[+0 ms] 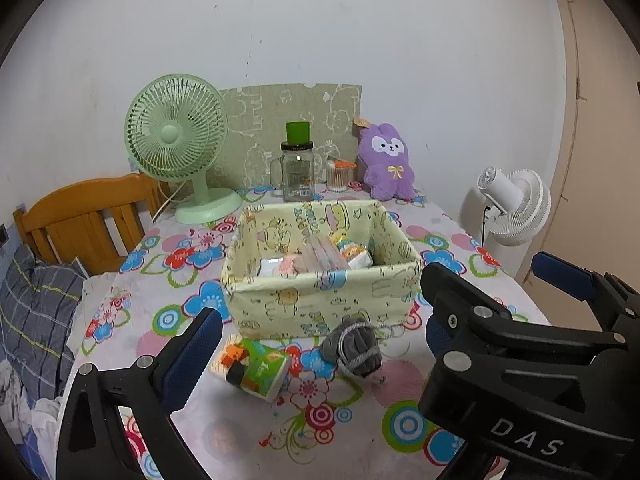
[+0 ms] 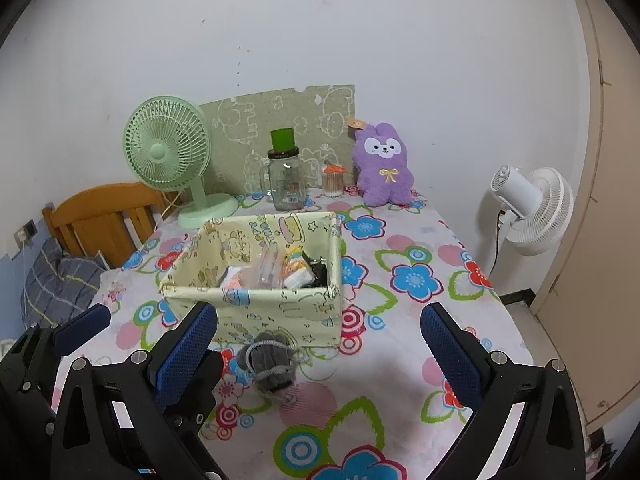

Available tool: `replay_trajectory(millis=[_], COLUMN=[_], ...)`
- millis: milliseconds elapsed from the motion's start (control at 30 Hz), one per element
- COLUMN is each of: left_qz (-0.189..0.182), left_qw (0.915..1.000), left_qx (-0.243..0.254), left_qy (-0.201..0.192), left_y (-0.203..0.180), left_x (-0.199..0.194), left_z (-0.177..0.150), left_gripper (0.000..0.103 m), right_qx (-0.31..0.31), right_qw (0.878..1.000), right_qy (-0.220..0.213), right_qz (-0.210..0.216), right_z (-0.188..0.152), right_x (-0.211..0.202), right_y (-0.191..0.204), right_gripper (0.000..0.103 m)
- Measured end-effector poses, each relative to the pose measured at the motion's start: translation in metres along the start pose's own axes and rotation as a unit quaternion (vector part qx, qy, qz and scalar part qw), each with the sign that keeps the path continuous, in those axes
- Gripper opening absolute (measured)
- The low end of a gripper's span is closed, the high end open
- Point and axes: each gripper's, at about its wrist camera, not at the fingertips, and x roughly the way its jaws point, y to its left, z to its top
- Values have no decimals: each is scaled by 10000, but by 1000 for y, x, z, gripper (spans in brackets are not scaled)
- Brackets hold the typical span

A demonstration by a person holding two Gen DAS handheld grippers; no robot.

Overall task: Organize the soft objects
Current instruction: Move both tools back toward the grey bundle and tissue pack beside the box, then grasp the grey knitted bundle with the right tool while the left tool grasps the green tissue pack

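A table under a flowered cloth (image 2: pixel 408 368) carries a yellow fabric bin (image 1: pixel 320 304) already holding small packets. Behind it stand a green fan (image 1: pixel 176 140), purple plush rabbit (image 2: pixel 382 164) and glass jar (image 1: pixel 297 172). Just before the bin lies a grey sock bundle (image 2: pixel 268 364). Both the left gripper (image 1: pixel 316 344) and right gripper (image 2: pixel 320 356) are spread wide, empty. Only the left view shows the green packet (image 1: pixel 252 364) beside the bundle.

Pale yellow cartoon-printed fabric box (image 1: pixel 320 300): landmark. In front of it, grey drawstring pouch (image 1: pixel 354 346) and green-orange printed roll (image 1: pixel 256 368). Behind it, purple plush rabbit (image 1: pixel 386 162) and mint-green fan (image 1: pixel 176 132). Floral-patterned table (image 1: pixel 360 420).
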Motion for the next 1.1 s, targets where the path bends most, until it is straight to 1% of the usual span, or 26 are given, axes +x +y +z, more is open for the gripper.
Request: replay_trajectory(millis=[300,500,867,1000,1100], left_qz=[104,149,61,49,76], left_qw=[9999,9997,9991,9987,9984], left_qx=[42,63,162,185,195], left_qy=[102,194,382,462,516], left_y=[2,6,8,10,13], left_x=[8,16,32,38,43], left_z=[-21,-33,-52,-56,-59], left_gripper=[103,103,103,103,103], right_qx=[-34,-164,-292,-313,-325], right_qw=[9998,9995,9985,9977,9971], right_qy=[104,116,347,475,581], right_qz=[142,237,303,356,371], right_z=[-23,-35,-54,-58,-61], right_x=[5,10,33,43,52], right_y=[1,5,13,17,20], right_gripper=[103,103,102,98,98])
